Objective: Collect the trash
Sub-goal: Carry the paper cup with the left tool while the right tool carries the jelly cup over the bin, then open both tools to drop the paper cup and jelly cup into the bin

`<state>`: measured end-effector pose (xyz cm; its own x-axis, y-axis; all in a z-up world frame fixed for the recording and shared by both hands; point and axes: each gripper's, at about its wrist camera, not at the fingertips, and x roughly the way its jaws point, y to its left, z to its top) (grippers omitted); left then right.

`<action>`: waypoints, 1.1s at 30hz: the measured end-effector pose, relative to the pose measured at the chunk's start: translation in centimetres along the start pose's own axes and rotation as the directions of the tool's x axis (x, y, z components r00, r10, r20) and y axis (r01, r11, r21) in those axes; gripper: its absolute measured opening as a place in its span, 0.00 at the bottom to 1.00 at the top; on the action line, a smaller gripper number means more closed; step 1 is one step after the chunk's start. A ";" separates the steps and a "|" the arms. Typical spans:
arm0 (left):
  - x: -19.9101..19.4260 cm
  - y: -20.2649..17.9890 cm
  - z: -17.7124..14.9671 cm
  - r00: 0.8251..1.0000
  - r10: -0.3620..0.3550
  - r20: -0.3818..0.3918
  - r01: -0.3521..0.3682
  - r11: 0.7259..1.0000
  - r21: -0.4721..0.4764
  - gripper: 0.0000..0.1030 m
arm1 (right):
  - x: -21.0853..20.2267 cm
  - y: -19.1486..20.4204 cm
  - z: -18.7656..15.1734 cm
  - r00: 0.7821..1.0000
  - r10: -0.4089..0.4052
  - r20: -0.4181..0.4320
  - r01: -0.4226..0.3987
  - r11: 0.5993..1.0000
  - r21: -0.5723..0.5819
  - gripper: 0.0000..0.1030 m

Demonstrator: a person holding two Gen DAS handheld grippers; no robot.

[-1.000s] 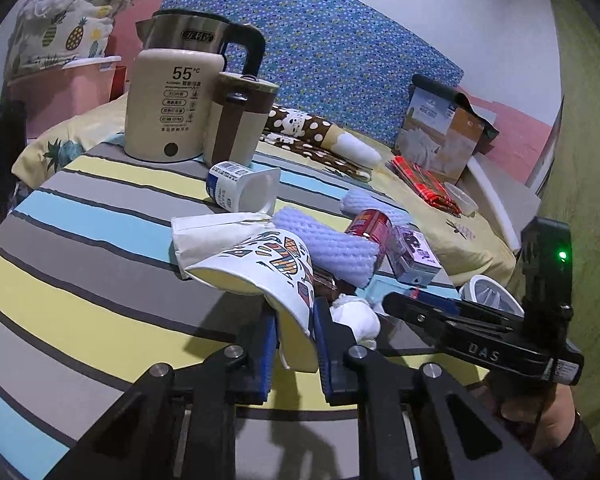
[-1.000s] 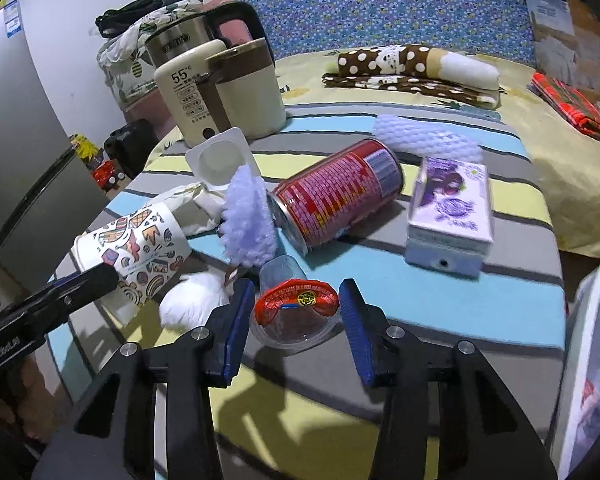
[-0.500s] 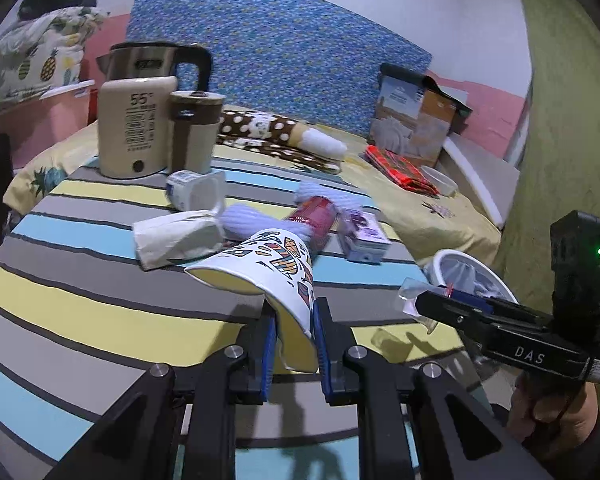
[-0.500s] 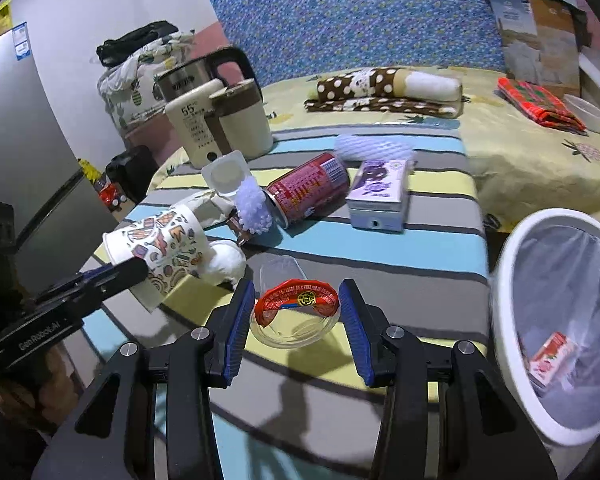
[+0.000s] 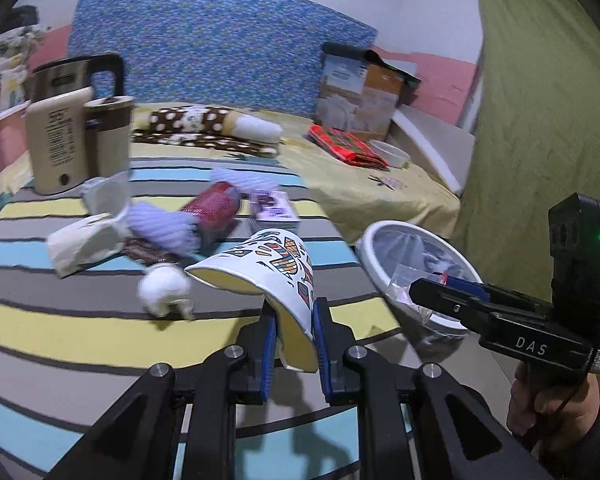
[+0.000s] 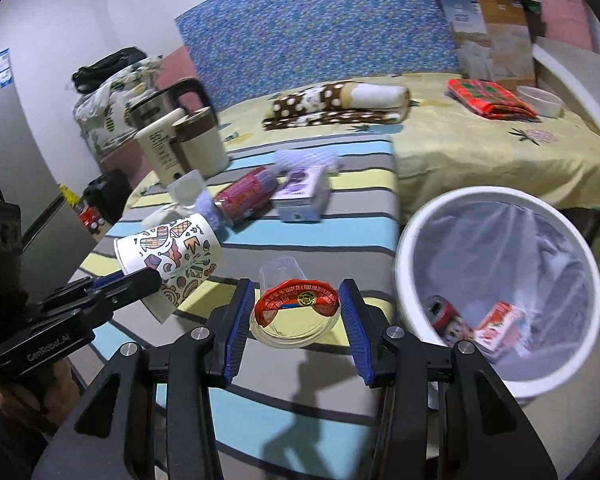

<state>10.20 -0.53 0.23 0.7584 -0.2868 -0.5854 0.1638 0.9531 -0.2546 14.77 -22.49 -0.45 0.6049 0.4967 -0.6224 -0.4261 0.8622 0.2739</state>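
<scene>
My left gripper [image 5: 294,322] is shut on the squashed wall of a patterned paper cup [image 5: 276,270], held above the striped table [image 5: 80,332]. The same cup [image 6: 172,252] shows at the left of the right wrist view. My right gripper [image 6: 296,312] is shut on a clear plastic cup with a red torn lid [image 6: 296,306], lifted off the table near its right edge. A white trash bin [image 6: 408,240] with a clear liner stands just right of it, holding a can and a small carton. The bin [image 5: 370,240] also shows beyond the other gripper.
Left on the table are a red can [image 6: 244,196], a purple carton [image 6: 300,194], foam netting [image 5: 164,228], a crumpled tissue [image 5: 164,286], a white bag [image 5: 86,242] and a yogurt cup [image 5: 106,196]. A kettle [image 5: 66,136] stands at the back. A bed [image 6: 480,148] lies behind.
Both grippers have pulled back from the pile and swung right toward the bin, each carrying its cup. The bin has come into fuller view in both views.
</scene>
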 end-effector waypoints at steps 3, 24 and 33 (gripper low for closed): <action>1.0 -1.7 0.4 1.000 -0.029 -0.011 0.029 0.999 0.029 0.17 | -0.6 -1.4 -0.2 0.999 -0.033 0.007 0.033 0.999 0.027 0.45; 9.0 -11.4 1.6 0.975 -0.186 -0.119 0.206 0.960 0.188 0.17 | -2.8 -10.3 -2.3 0.969 -0.246 -0.005 0.242 0.950 0.199 0.45; 11.6 -12.7 1.4 0.967 -0.202 -0.158 0.232 0.950 0.208 0.19 | -2.6 -11.9 -2.8 0.960 -0.277 -0.029 0.277 0.936 0.216 0.45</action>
<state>17.79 -15.83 -2.24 0.6004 -0.4849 -0.6359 0.4629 0.8592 -0.2182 16.37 -34.31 -4.14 0.6799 0.2350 -0.6946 -0.0866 0.9663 0.2423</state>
